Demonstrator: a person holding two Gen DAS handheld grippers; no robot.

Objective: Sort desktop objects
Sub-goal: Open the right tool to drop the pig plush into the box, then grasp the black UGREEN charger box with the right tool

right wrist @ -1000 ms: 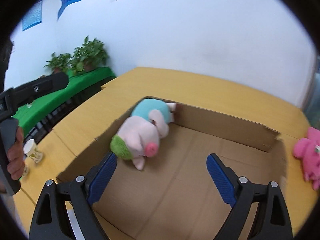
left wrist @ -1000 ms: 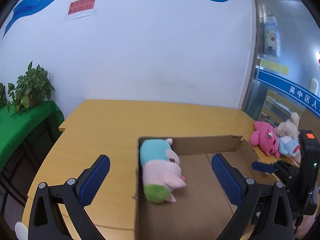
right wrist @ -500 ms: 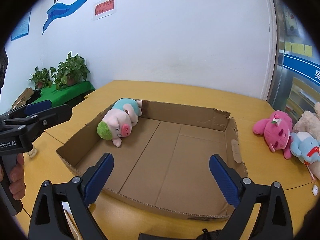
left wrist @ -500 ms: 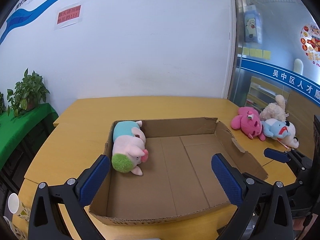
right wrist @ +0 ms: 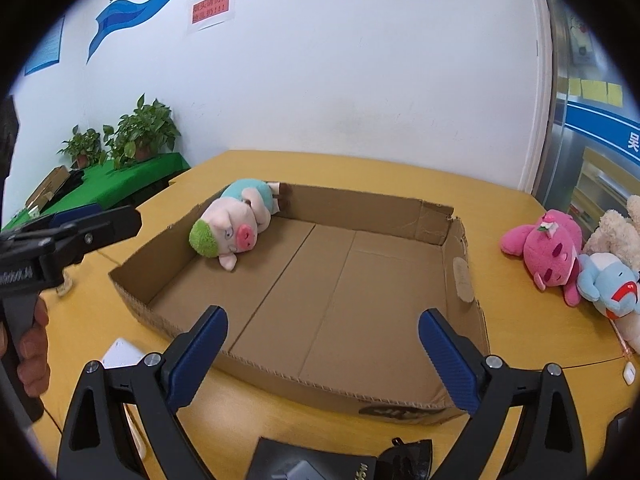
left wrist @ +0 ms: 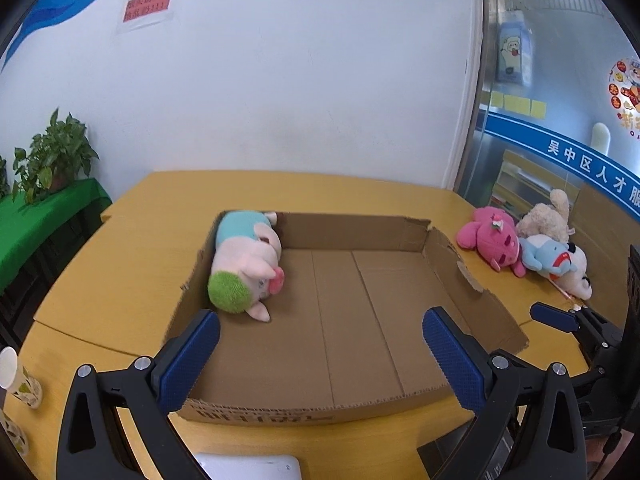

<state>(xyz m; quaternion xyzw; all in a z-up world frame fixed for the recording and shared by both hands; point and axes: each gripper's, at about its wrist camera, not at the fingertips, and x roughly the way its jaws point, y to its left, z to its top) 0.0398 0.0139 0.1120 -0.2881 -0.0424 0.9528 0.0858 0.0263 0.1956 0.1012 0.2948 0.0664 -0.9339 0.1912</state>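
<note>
Both tools are empty, their blue-padded fingers spread wide apart. My left tool [left wrist: 320, 356] hangs over the near edge of the cardboard box [left wrist: 360, 344], and my right tool [right wrist: 322, 354] sits over the same near wall from the other side. The box lies open on the yellow bench [left wrist: 132, 248], and its floor is bare apart from the pig plush [left wrist: 248, 264], which lies on its side in the far left corner, green tuft toward me, pressed against the left wall.

To the right of the box, on the bench, I see a pink plush [right wrist: 550, 248], with a blue plush [right wrist: 608, 286] touching it and a beige plush [left wrist: 546, 218] behind them. The box's right wall stands between my tools and that pile. A paper cup [left wrist: 18, 376] stands near the bench's left edge. A white flat object [left wrist: 248, 467] lies just in front of the box. In the right wrist view my hand [right wrist: 34, 356] grips the left tool's handle.
</note>
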